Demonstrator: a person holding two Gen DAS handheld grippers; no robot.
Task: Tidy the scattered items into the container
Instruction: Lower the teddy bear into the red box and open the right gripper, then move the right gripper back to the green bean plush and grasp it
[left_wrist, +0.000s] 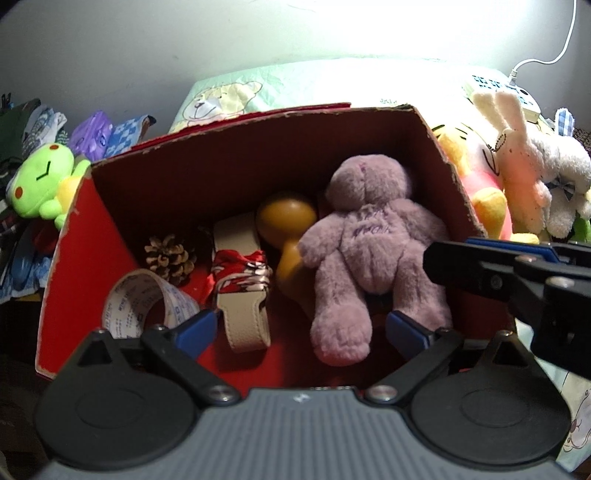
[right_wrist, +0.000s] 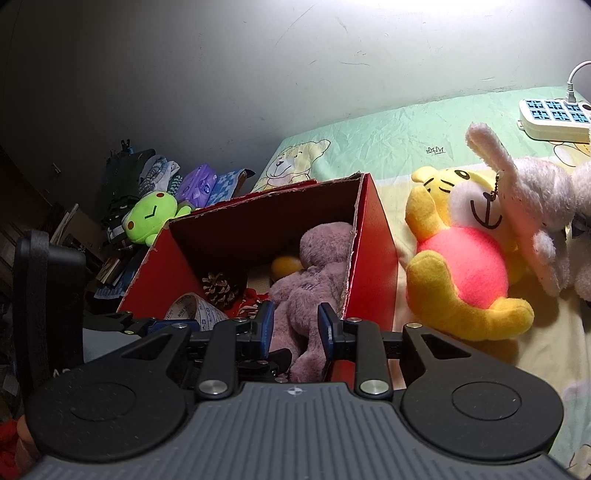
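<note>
The bear (left_wrist: 364, 254) lies in the box (left_wrist: 77, 236) at 3 o'clock. Left tongs (left_wrist: 301, 332) gape wide, empty; right tongs (right_wrist: 295, 326) straddle its leg, part open, seemingly not gripping. Lifting now could snag the leg and drag the bear out.

Red box on the bed, already pretty full

The cardboard box (left_wrist: 85, 236) is red outside, brown inside, top open with ragged edges. Inside, a purple teddy bear (left_wrist: 364, 251) lies along the right wall, head toward the far end. A yellow dumbbell-shaped toy (left_wrist: 286, 218) is tucked beside it, partly hidden under the bear. Left of that is a cream strap (left_wrist: 242, 295) with a red patterned cloth (left_wrist: 240, 269) tied around it, then a pine cone (left_wrist: 170, 258) and a curled strip of printed tape (left_wrist: 147, 295) near the front left.
</note>
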